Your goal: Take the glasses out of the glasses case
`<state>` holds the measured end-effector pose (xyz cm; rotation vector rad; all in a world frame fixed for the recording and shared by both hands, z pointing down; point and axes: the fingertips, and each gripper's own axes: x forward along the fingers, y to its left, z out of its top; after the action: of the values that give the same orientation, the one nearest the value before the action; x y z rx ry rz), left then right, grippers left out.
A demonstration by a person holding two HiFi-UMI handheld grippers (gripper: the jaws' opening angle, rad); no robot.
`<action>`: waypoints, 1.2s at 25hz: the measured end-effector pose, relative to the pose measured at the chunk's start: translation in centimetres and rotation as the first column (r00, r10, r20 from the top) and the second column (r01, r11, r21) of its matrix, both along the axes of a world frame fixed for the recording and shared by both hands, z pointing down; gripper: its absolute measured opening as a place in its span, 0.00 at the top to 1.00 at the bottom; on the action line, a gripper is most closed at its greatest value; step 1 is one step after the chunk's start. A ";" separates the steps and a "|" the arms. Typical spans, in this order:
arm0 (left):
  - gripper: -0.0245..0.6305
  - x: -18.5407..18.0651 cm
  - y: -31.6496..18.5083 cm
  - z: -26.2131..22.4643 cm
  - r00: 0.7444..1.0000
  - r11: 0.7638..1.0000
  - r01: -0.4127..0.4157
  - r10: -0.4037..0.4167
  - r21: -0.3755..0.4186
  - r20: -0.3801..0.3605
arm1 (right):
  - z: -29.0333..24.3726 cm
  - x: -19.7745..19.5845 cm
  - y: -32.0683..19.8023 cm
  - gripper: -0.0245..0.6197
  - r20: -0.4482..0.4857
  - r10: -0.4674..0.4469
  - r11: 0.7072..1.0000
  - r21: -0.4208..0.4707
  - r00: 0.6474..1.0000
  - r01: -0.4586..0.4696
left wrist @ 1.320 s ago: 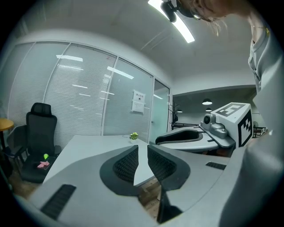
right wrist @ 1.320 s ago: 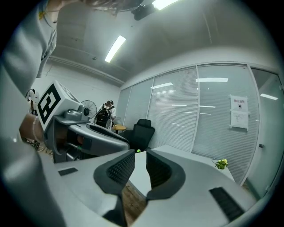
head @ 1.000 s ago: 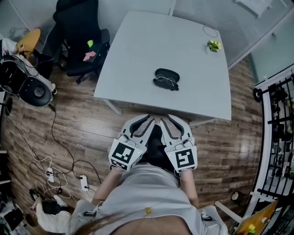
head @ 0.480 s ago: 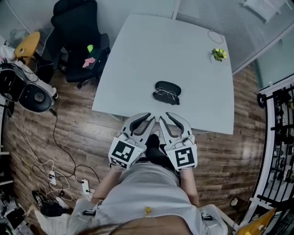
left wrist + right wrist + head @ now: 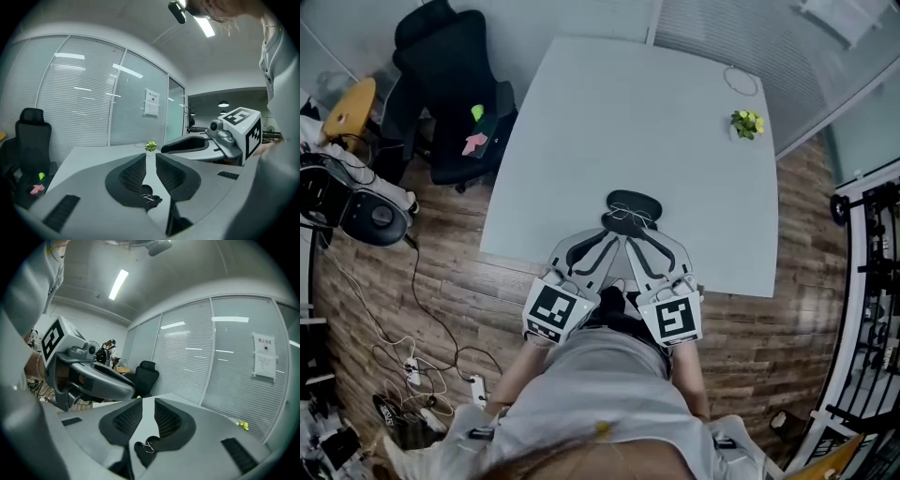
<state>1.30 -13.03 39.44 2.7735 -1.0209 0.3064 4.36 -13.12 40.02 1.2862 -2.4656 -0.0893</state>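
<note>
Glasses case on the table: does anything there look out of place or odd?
Nothing stands out. The black glasses case lies on the white table, the glasses at its near edge; nothing is spilled.

Glasses case (image 5: 634,201) on white table (image 5: 581,122), left tool (image 5: 605,240), right tool (image 5: 645,240) just beside

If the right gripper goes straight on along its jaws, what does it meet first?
Probably the thin wire-framed glasses, which lie at the near edge of the black oval glasses case on the white table. The right gripper has open, empty jaws. Depth is hard to judge.
</note>
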 end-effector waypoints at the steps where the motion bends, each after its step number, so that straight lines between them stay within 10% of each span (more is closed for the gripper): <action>1: 0.85 0.3 -0.6 0.0 1.000 1.000 0.001 -0.001 -0.001 0.001 | 0.1 0.2 -0.6 0.83 -0.006 -0.007 1.000 0.000 1.000 0.007; 30: 0.85 2.9 -7.9 2.2 0.992 0.990 -0.125 0.127 -0.062 0.026 | 6.9 2.8 -7.8 0.83 -0.088 0.070 0.985 -0.152 0.994 -0.083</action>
<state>4.17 -20.95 41.63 2.7925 -0.8294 0.3907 7.14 -20.96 46.88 1.2825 -2.3013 0.0675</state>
